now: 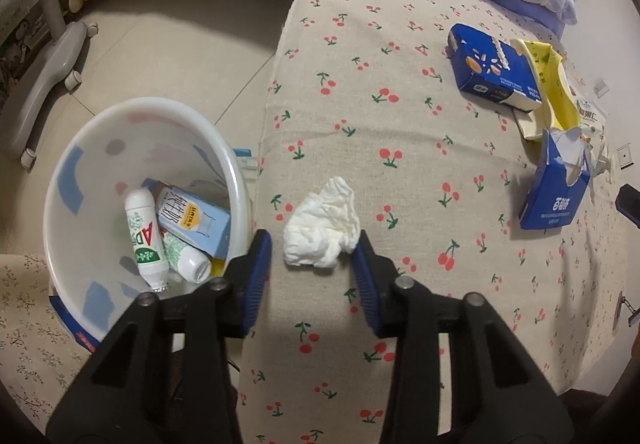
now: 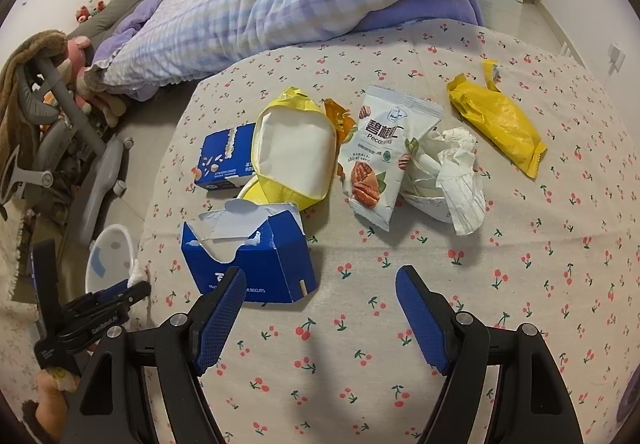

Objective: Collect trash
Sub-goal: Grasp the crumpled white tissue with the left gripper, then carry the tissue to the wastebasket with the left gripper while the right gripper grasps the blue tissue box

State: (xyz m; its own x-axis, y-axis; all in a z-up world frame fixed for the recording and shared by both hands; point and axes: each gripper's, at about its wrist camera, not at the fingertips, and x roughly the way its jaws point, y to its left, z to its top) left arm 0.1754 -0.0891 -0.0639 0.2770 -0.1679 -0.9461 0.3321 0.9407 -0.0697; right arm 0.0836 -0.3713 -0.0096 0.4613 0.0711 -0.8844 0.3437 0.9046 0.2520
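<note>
White crumpled tissue [image 1: 322,230] lies on the cherry-print cloth [image 1: 400,124] beside the bin [image 1: 80,148]. Left gripper [image 1: 316,244] straddles it, one pad touching, no firm pinch. Right gripper [image 2: 320,284] spread, empty. Risk: soft tissue slipping free short of the bin.

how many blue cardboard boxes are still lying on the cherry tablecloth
2. A torn-open blue box lies nearest the right gripper; a second blue box lies behind it, beside the yellow wrapper. Others may be hidden under the trash.
</note>
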